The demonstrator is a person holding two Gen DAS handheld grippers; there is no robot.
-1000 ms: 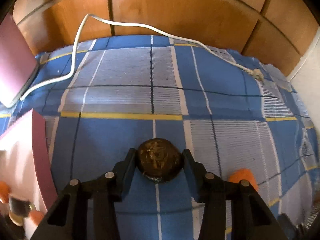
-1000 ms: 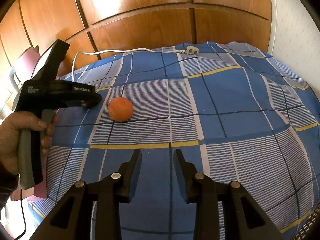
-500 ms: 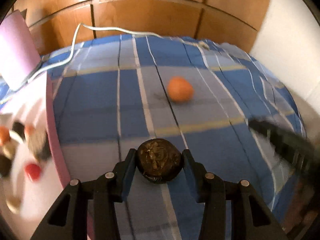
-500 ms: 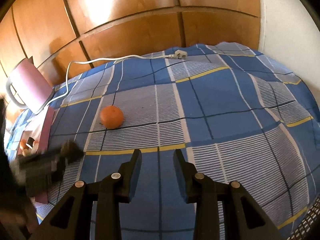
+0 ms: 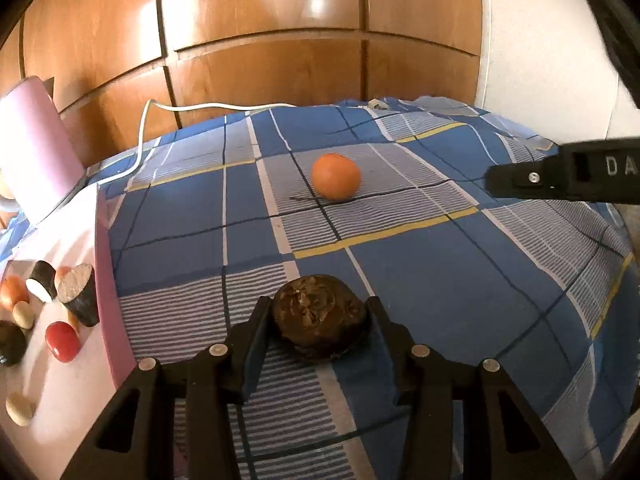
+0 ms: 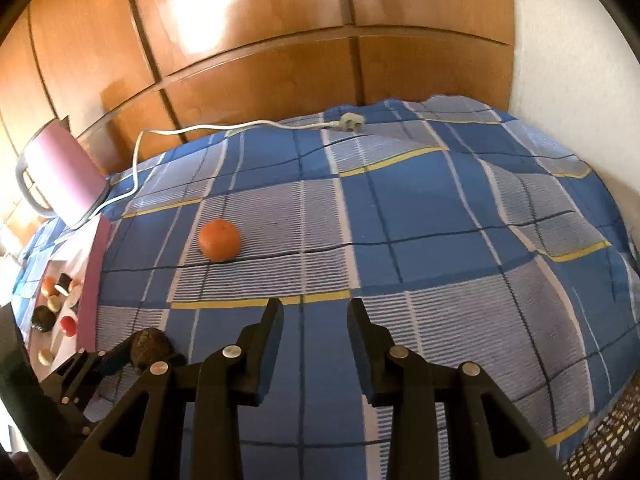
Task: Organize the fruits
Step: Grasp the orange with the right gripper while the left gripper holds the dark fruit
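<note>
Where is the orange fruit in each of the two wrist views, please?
Left wrist view: the orange fruit lies upper centre on the checked bedspread.
Right wrist view: the orange fruit lies left of centre.
Shared landmark: the white cable along the bed's far edge.

The pink box (image 5: 102, 280) ran off the left edge — its small pieces (image 5: 60, 334) too blurred to name. The right gripper (image 5: 560, 178) showed only one finger tip — the rest was cut off.
</note>
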